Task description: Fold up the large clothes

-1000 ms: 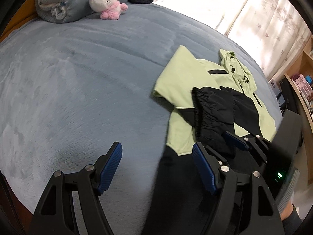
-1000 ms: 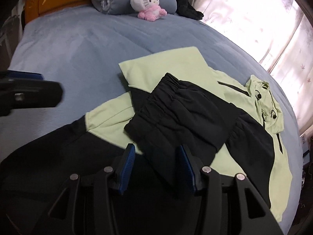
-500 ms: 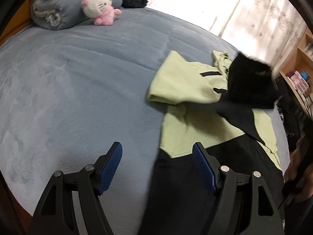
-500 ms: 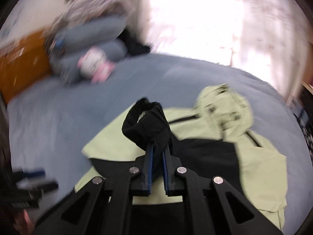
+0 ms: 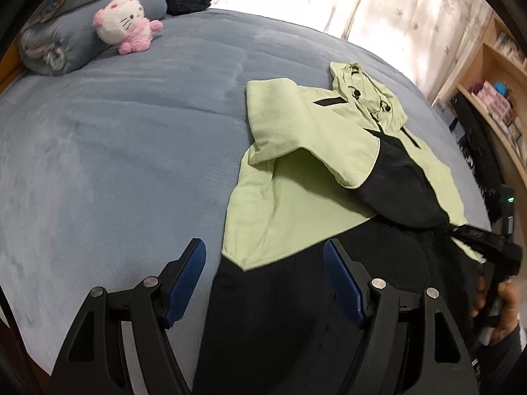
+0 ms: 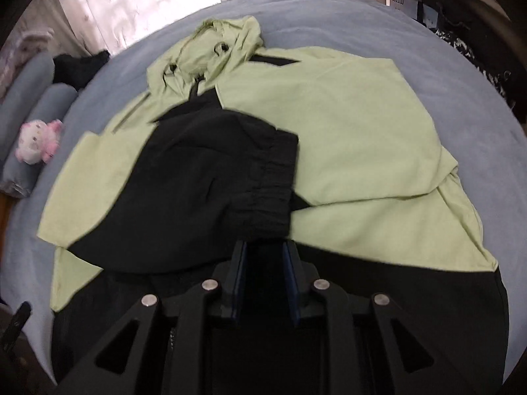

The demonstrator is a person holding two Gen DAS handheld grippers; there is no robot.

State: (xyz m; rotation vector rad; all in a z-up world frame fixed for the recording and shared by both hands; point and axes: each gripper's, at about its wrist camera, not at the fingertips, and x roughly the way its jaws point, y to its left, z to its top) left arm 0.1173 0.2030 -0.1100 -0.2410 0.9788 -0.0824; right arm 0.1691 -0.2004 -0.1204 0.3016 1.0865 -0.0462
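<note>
A light green and black hooded jacket (image 5: 296, 197) lies front up on the blue-grey bed (image 5: 131, 131), its left sleeve folded in over the chest. My left gripper (image 5: 263, 250) hovers open over the jacket's lower left edge, nothing between its fingers. In the right wrist view the jacket (image 6: 362, 131) fills the frame, and the black sleeve (image 6: 204, 191) lies across it. Its gathered cuff ends just beyond my right gripper (image 6: 263, 253). Those jaws are opening, and the pads stand apart from the cloth. The black sleeve (image 5: 395, 184) also shows in the left wrist view.
A pink and white plush toy (image 5: 125, 29) leans on a rolled grey blanket (image 5: 66, 42) at the head of the bed. Shelves (image 5: 494, 98) stand along the right side. A person's hand (image 5: 504, 302) holds the other gripper at the right edge. Curtains hang behind.
My right gripper shut on the black sleeve cuff, lifted it and swung it across the jacket, then laid it down and parted its jaws. The left gripper drifted slightly and stayed open.
</note>
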